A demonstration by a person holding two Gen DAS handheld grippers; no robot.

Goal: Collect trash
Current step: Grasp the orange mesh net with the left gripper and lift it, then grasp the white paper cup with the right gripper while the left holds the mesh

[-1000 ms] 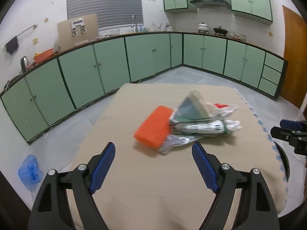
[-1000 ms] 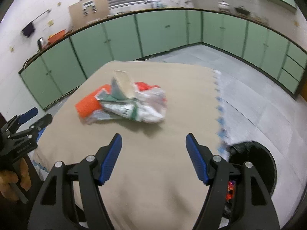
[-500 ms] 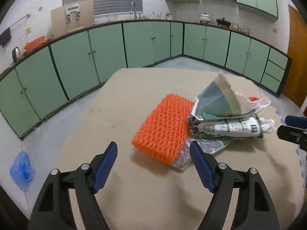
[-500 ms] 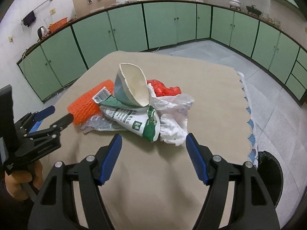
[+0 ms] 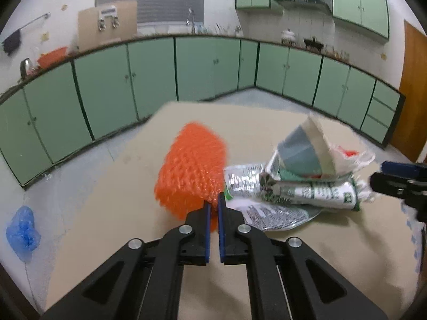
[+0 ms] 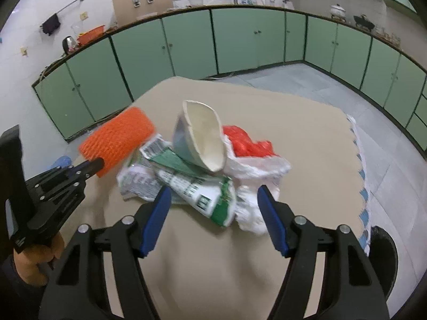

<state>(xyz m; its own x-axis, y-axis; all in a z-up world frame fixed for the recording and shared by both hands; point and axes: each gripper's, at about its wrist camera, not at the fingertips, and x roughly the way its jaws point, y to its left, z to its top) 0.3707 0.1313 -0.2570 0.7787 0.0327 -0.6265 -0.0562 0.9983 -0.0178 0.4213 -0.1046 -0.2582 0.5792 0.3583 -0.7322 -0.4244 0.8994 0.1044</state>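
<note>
A pile of trash lies on the beige table [image 5: 112, 186]: an orange foam net [image 5: 192, 170], a crushed paper cup [image 5: 301, 149], a green-and-white wrapper [image 5: 307, 192] and a silvery packet [image 5: 272, 213]. My left gripper [image 5: 213, 202] is shut on the near edge of the orange foam net [image 6: 117, 138]. My right gripper [image 6: 213, 202] is at the near side of the pile, jaws closing. The green-and-white wrapper [image 6: 197, 186] and a white plastic bag [image 6: 256, 165] with red inside lie between its fingers. The pads do not press them. The paper cup [image 6: 202, 138] lies on top.
A black bin [image 6: 381, 250] stands on the floor past the table's right edge. A blue bag [image 5: 22, 229] lies on the floor at the left. Green cabinets [image 5: 149, 80] run round the far walls. A hand [image 6: 34, 261] holds the left gripper.
Both grippers have come closer to the pile. The left jaws have gone from wide open to shut on the orange net. The right jaws have narrowed a little around the wrapper.
</note>
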